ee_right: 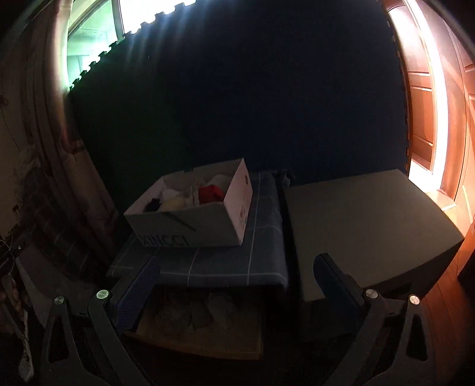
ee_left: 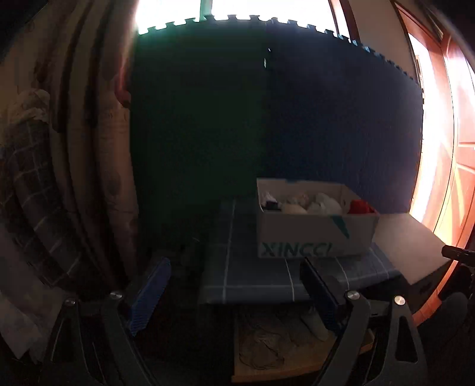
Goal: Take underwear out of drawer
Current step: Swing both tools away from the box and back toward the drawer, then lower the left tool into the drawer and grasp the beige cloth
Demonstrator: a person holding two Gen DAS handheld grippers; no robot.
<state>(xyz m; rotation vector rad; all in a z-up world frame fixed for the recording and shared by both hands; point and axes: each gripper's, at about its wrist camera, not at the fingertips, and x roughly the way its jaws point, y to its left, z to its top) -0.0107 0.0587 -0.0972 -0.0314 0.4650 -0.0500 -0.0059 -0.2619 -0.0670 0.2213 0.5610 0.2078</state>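
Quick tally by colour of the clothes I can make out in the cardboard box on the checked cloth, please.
In the cardboard box, as far as the dim views show:
Red: 1
Black or dark: 1
White or cream: about 3, bunched together, exact number unclear
Total: about 5

We note a dim room. Dark interlocking foam mats (ee_left: 267, 118) stand upright as a backdrop, with a bright window (ee_left: 267, 12) glaring above them. Patterned curtains (ee_left: 89, 148) hang at left; a reddish wooden door (ee_left: 457, 148) glows at right. A grey table (ee_right: 371, 225) sits beside a checked cloth (ee_right: 261, 258).
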